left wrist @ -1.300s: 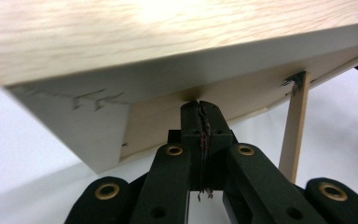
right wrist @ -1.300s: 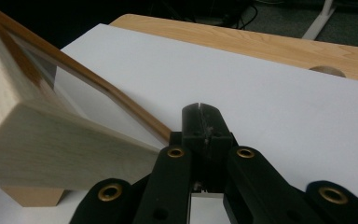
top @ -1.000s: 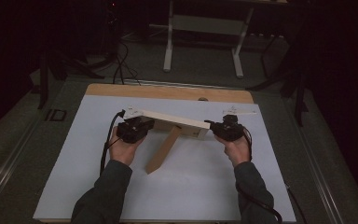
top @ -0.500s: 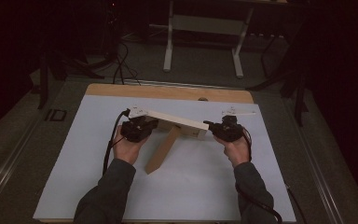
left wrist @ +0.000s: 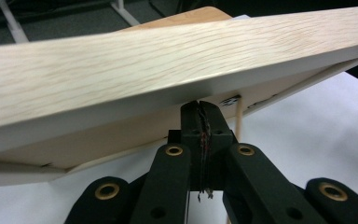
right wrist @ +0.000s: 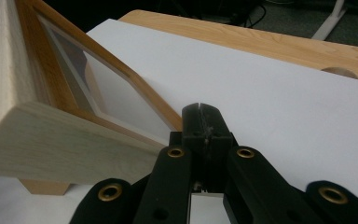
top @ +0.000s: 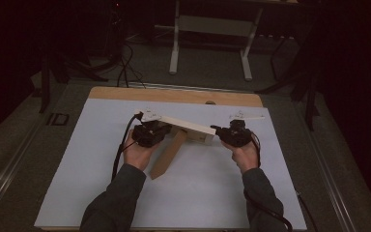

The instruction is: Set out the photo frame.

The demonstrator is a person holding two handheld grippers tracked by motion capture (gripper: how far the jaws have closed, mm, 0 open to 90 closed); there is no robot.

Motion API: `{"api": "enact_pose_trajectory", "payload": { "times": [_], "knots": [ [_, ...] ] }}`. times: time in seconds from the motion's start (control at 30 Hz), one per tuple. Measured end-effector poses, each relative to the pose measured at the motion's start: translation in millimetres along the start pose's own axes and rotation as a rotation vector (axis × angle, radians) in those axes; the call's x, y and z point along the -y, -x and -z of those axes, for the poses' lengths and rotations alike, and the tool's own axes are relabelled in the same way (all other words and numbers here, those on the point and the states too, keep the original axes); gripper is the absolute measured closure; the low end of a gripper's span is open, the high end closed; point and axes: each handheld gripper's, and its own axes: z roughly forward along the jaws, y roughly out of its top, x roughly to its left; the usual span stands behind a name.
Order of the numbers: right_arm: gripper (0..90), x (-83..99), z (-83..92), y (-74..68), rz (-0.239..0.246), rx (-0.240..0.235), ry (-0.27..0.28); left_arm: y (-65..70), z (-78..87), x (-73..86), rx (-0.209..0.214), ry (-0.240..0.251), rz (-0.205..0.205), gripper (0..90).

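A pale wooden picture frame [top: 189, 126] stands tilted on the white sheet [top: 96, 169], between my two grippers. Its wooden back leg [top: 166, 154] slants down toward the person. My left gripper [top: 163, 130] sits at the frame's left end, jaws shut with nothing between them. In the left gripper view the shut tips [left wrist: 199, 109] rest just under the frame's pale edge [left wrist: 121, 79]. My right gripper [top: 217, 130] is at the frame's right end, also shut. In the right gripper view its tips [right wrist: 200, 114] meet the inner rim of the frame [right wrist: 51, 121], beside the glass [right wrist: 116, 98].
The white sheet covers most of a wooden table [top: 174, 94] with a round hole [top: 210, 102] near its far edge. Beyond stand white table legs [top: 175, 48] and floor cables [top: 125, 67]. A small black object [top: 58, 119] lies left of the table.
My left gripper has edged slightly right, closer under the frame's left end. The right gripper and the frame's right end have stayed put.
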Motion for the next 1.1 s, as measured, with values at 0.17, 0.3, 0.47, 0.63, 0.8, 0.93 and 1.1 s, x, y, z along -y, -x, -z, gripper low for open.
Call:
{"api": "enact_pose_trajectory", "payload": {
  "times": [0.17, 0.3, 0.47, 0.63, 0.8, 0.93, 1.1],
  "knots": [
    [89.9, 0.0, 0.0, -0.1, -0.001, -0.001, 0.000, 7.6, -1.6, -3.6, 0.011, -0.003, -0.018, 90.0],
    [89.9, 0.2, 0.1, -0.3, -0.003, -0.002, -0.002, 14.4, -4.7, -6.3, 0.020, -0.007, -0.036, 90.0],
    [89.9, 0.7, 0.2, -1.3, 0.001, -0.002, 0.000, 18.9, -8.6, -8.3, 0.024, -0.021, -0.052, 90.0],
    [90.0, 1.5, 0.2, -2.1, 0.003, -0.001, 0.004, 20.2, -11.8, -8.4, 0.027, -0.028, -0.051, 90.0],
    [90.0, 1.3, 0.2, -2.8, 0.007, -0.006, 0.001, 21.1, -13.5, -8.8, 0.026, -0.032, -0.052, 90.0],
    [90.0, 1.7, -0.2, -4.1, 0.007, -0.009, 0.006, 22.9, -15.6, -8.8, 0.027, -0.036, -0.054, 90.0],
    [90.0, 1.6, -0.1, -5.5, 0.017, -0.016, 0.004, 24.8, -17.3, -9.2, 0.030, -0.041, -0.056, 90.0]
  ]
}}
